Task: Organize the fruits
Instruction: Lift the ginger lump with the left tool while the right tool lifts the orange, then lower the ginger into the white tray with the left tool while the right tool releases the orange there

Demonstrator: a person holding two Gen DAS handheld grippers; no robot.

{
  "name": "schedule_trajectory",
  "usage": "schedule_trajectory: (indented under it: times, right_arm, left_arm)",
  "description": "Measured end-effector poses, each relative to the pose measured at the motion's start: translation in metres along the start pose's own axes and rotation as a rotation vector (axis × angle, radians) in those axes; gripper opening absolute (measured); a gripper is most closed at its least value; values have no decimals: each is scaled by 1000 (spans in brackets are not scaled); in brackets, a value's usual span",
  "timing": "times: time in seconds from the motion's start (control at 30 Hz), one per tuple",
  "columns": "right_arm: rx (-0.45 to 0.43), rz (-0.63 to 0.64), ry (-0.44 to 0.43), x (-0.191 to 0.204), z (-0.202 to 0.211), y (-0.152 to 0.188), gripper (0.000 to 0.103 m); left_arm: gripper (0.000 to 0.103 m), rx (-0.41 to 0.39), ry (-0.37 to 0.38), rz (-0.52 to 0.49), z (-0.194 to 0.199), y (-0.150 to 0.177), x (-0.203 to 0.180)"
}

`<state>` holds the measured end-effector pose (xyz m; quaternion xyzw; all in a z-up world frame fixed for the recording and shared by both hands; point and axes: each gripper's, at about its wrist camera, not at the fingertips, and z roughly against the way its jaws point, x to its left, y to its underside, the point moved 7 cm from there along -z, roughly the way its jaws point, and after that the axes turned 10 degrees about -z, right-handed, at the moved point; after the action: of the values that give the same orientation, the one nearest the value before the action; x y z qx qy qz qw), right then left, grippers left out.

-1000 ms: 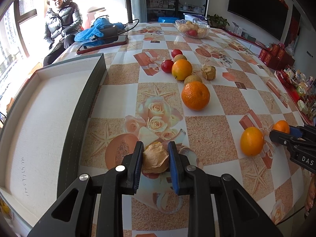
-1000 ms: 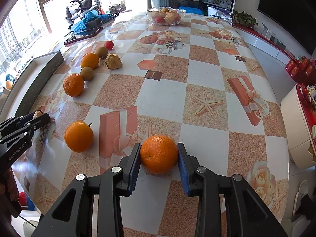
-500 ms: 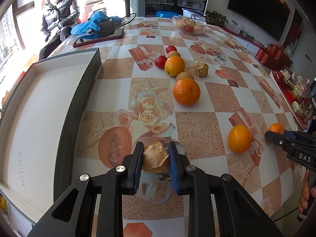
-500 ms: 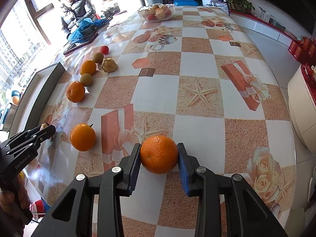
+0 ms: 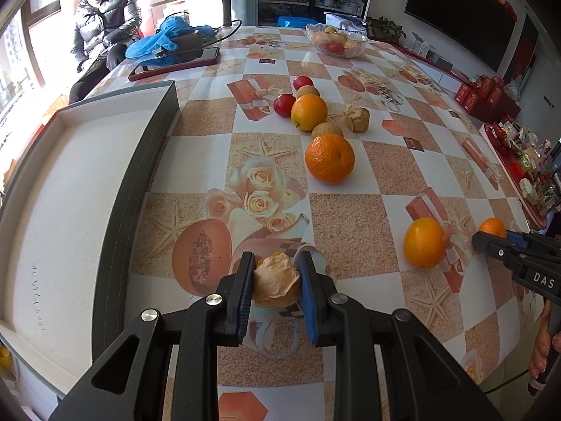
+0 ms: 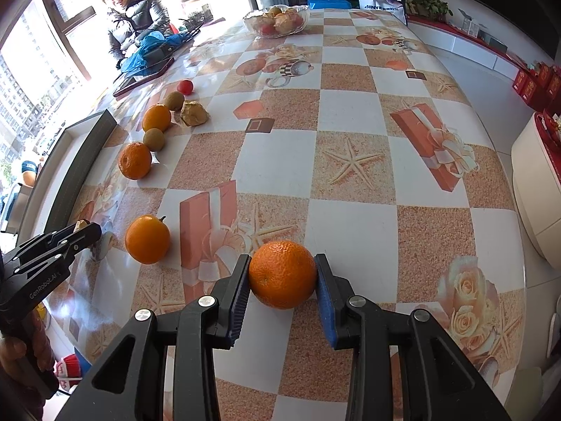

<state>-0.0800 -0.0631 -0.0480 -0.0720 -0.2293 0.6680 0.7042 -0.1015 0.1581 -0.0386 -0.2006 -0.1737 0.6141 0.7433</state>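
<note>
My left gripper (image 5: pixel 275 282) is shut on a dry, papery tan husk fruit (image 5: pixel 277 284), held just above the patterned tablecloth. My right gripper (image 6: pixel 282 280) is shut on a bumpy orange (image 6: pixel 283 274) near the table's front edge. Between the two lies a smooth orange (image 5: pixel 424 242) (image 6: pixel 147 239). Farther back runs a row: a bumpy orange (image 5: pixel 329 158), two brown kiwis (image 6: pixel 155 139), a smooth orange (image 5: pixel 308 112), two small red fruits (image 5: pixel 284 104) and a second husk fruit (image 5: pixel 357 118). The right gripper's tip (image 5: pixel 491 242) shows at the left view's right edge.
A large shallow white tray with dark walls (image 5: pixel 140 182) lies along the table's left side. A glass bowl of fruit (image 6: pixel 277 21), a blue cloth and a red-cased tablet (image 5: pixel 175 65) sit at the far end. A person in a dark puffer jacket (image 5: pixel 101 17) sits beyond.
Both grippers keep their hold. In both views the table and fruits have slid slightly, as the grippers tilted a little; nothing was let go or picked up.
</note>
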Motion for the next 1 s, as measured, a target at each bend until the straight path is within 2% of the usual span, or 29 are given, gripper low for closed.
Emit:
schedule_trajectory:
  times: [0.43,0.7,0.83,1.0]
  right_arm:
    - [-2,0,0,1,4,0,37]
    - [-8,11,-40,18,15,-7,37]
    - [-5,27,-89,42,22,-16,37]
    - [2,101,-180,100,30,-28,37]
  left_arm:
    - [27,-11,5,-4,4,-2,-3]
    - [27,-69,18,3,32,-13,1]
    - [27,-102,30,33,53,-22,19]
    - [27,-121,-62,82,73,-21,69]
